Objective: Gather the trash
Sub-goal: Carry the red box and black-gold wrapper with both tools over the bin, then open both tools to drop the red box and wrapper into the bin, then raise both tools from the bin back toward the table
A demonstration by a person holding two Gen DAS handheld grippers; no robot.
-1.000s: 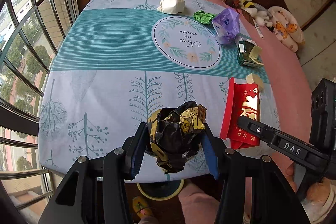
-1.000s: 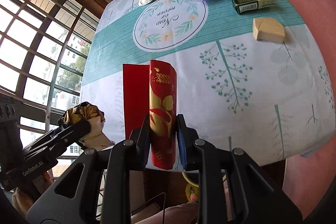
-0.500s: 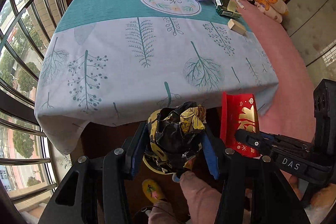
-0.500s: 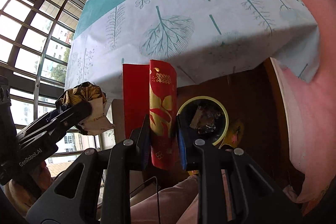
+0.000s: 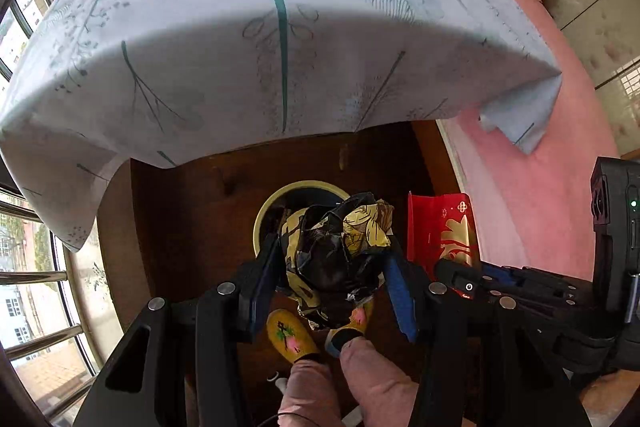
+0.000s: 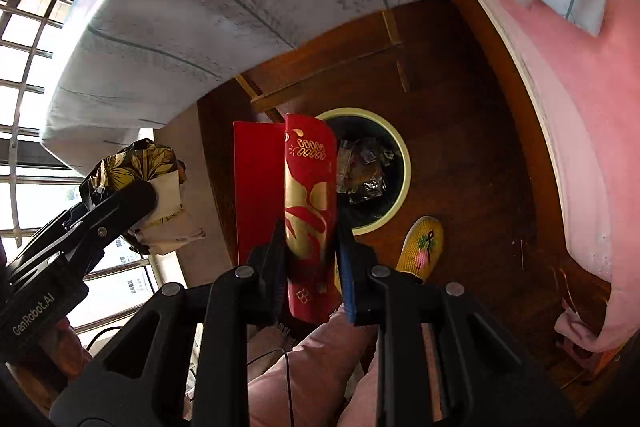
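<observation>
Your left gripper [image 5: 332, 267] is clamped on a crumpled black-and-gold wrapper [image 5: 336, 247], held over the near rim of the round bin [image 5: 296, 189] on the wooden floor [image 5: 188, 219]. Your right gripper [image 6: 310, 259] is clamped on a folded red-and-gold envelope [image 6: 308, 195], upright, just left of the bin [image 6: 404, 163] in its view; the bin holds crumpled wrappers. The tablecloth's [image 5: 240, 47] hanging edge is just beyond the bin. Your yellow slippers [image 5: 290, 337] and pink trouser legs [image 5: 376, 379] are just on your side of the bin.
</observation>
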